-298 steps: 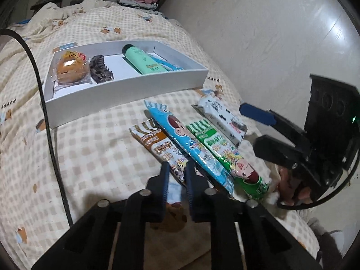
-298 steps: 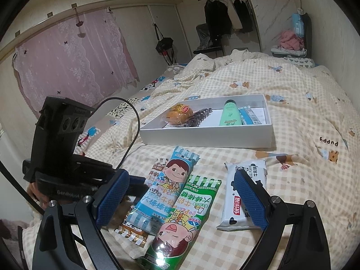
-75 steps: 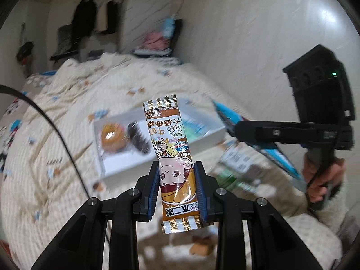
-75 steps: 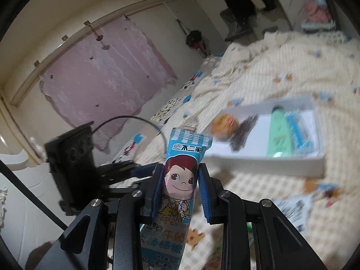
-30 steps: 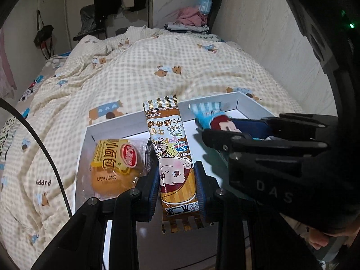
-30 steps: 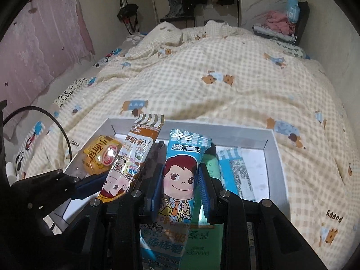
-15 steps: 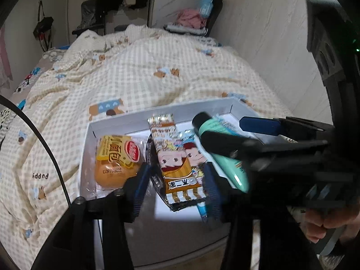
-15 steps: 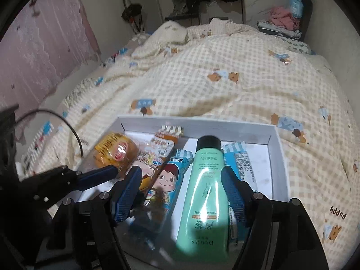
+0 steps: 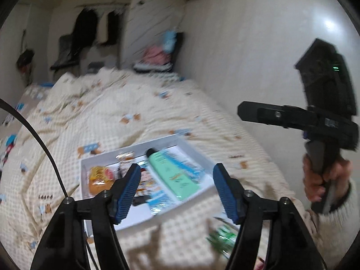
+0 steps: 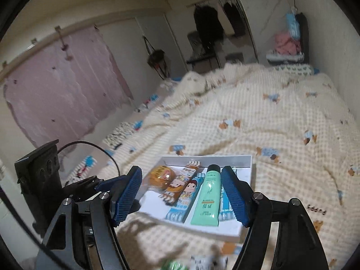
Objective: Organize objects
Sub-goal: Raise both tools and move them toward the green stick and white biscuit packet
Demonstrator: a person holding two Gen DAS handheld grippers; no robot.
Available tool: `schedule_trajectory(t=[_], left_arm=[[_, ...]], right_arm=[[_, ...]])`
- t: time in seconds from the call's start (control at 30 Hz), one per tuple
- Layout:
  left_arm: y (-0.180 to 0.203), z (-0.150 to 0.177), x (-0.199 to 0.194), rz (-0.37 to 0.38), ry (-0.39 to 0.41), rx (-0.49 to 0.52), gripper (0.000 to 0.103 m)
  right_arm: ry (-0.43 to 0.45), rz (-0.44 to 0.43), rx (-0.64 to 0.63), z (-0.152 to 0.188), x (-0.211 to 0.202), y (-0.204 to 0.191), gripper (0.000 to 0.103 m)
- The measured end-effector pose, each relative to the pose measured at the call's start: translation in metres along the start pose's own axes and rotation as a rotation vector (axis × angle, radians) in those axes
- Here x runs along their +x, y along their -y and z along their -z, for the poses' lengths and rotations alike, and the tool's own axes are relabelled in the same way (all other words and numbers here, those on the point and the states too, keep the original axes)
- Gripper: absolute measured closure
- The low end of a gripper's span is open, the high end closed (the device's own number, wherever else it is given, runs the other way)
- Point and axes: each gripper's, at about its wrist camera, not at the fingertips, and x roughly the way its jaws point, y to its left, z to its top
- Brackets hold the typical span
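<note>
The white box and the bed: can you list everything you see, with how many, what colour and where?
white box: one, white, lying on the bedcover
green tube: one, mint green with a black cap, in the box, right of the snack sticks
blue snack stick: one, blue with a cartoon face, in the box beside the tube
brown snack stick: one, brown and cream, in the box, left of the blue one
bun packet: one, orange, at the box's left end
green snack stick: one, green, blurred, on the bedcover in front of the box
bedcover: one, cream check with small bears
curtain: one, pink, on the left wall
left gripper: open, empty
right gripper: open, empty
hand: one, holding the right gripper's handle
</note>
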Motion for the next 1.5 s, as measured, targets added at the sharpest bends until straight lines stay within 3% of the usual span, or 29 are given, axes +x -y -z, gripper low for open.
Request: schedule_trajectory(t=[0.2,0.43,0.63,1.07,1.17,1.2,1.23,1.27,1.5], left_arm=[[0.039,0.005,-0.045,0.1,0.063,0.134,0.024],[0.054,0.013,-0.06,0.129,0.046,0.142,0.023],[0.063,0.033,-0.062,0.056,0.055,0.213,0.022],[0.062,0.069,-0.034,0.047,-0.016,0.233,0.022],[0.069,0.079,-0.025,-0.014,-0.018,0.282,0.022],[0.071,0.082,-0.023,-0.023,-0.022,0.302,0.022],[0.074,0.087,-0.021,-0.032,-0.024,0.322,0.022],[0.078,0.091,-0.018,-0.041,-0.025,0.343,0.022],[0.093,0.111,-0.002,-0.075,-0.059,0.422,0.021]], right_arm=[[0.046,-0.067,-0.046,0.021,-0.052,-0.011,0.029],[0.025,-0.117,-0.094,0.057,-0.071,-0.026,0.029],[0.011,-0.127,-0.104,0.084,-0.076,-0.028,0.029],[0.048,-0.053,-0.102,0.125,-0.06,-0.019,0.029],[0.034,-0.048,-0.111,0.131,-0.051,-0.022,0.028],[0.031,-0.057,-0.111,0.132,-0.049,-0.023,0.022],[0.034,-0.065,-0.106,0.134,-0.046,-0.023,0.006],[0.042,-0.065,-0.107,0.137,-0.046,-0.024,0.003],[0.136,-0.013,-0.125,0.158,-0.049,-0.027,0.003]])
